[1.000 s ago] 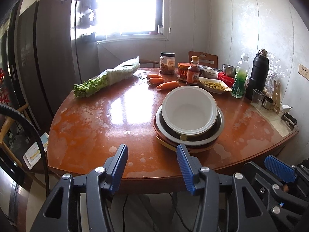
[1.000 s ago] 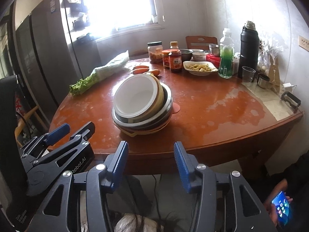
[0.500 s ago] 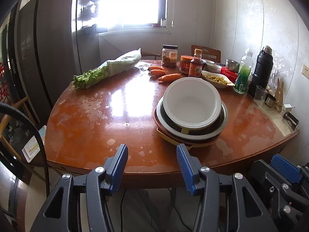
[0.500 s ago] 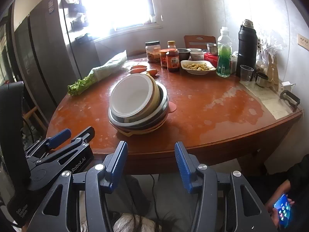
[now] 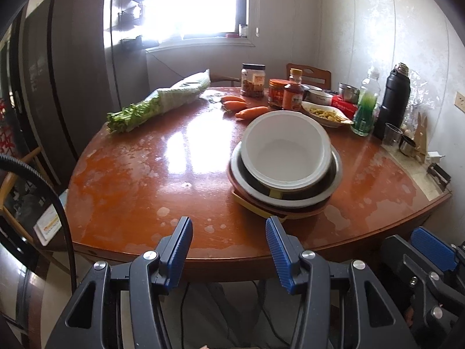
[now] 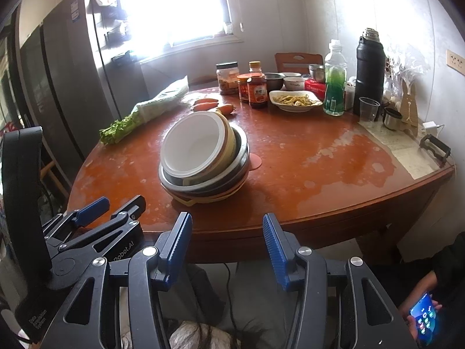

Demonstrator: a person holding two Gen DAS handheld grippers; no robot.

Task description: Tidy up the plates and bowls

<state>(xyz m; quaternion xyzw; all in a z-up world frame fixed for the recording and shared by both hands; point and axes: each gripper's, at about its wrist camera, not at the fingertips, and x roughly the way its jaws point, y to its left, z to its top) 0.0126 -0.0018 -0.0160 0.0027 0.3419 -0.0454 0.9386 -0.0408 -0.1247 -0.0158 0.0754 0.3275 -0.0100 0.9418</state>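
with both tools (image 5: 229, 247) (image 6: 226, 244) half-wide and empty, lift the tilted white bowl (image 5: 286, 148) at centre frame off the stack by its rim.

Both wrist cameras sit off the near edge of the wooden table (image 5: 145, 180), angled down across it toward the window (image 6: 174, 5) at 12 o'clock. They share the stacked bowls (image 5: 284, 157) (image 6: 200, 157); each glimpses the other's gripper.

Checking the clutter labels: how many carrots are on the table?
3. All lie behind the bowl stack: far carrot, middle carrot, near carrot. No others visible.
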